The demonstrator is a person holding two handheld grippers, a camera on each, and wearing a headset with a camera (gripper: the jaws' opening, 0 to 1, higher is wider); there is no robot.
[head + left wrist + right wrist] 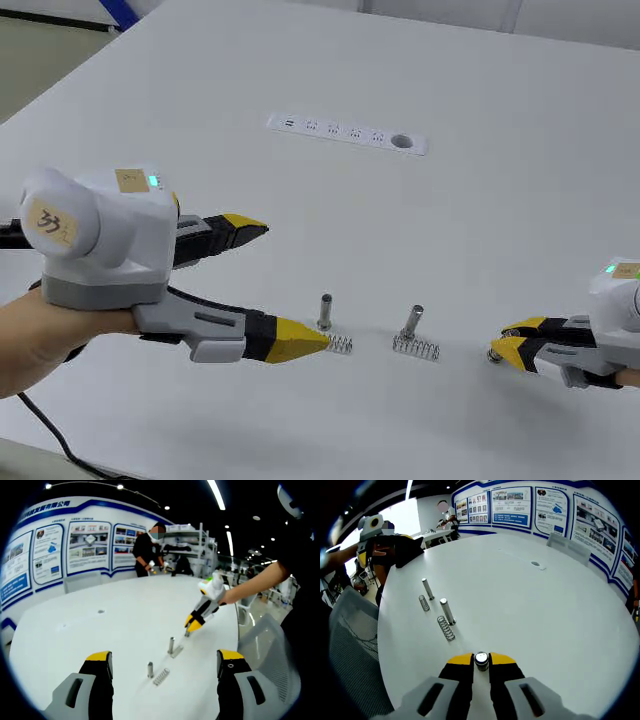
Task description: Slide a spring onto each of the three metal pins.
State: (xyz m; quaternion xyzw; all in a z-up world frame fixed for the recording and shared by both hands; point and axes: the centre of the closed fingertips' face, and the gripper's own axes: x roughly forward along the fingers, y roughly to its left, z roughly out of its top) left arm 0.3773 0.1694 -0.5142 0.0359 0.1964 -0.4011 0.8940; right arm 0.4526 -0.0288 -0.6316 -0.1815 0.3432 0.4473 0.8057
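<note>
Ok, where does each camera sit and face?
Head view: worn on the head, looking down at the table; left gripper, right gripper, a hand.
Left gripper view: on that gripper, facing the right gripper between open jaws.
Right gripper view: on that gripper, facing the left; jaws shut on a pin.
Both share two standing pins and two springs.

The left gripper (pixel 275 285) is held low over the tabletop (pixel 450 250) in the person's left hand (pixel 40 340), with its yellow-tipped jaws spread wide, one above the other in the head view. The right gripper (pixel 515 340) reaches in from the right and lies nearly flat, its tips down at the tabletop and its jaws closed tight on a metal pin (pixel 481 659). In the left gripper view, the person's bare forearm (pixel 255 582) stretches out behind the right gripper.
</note>
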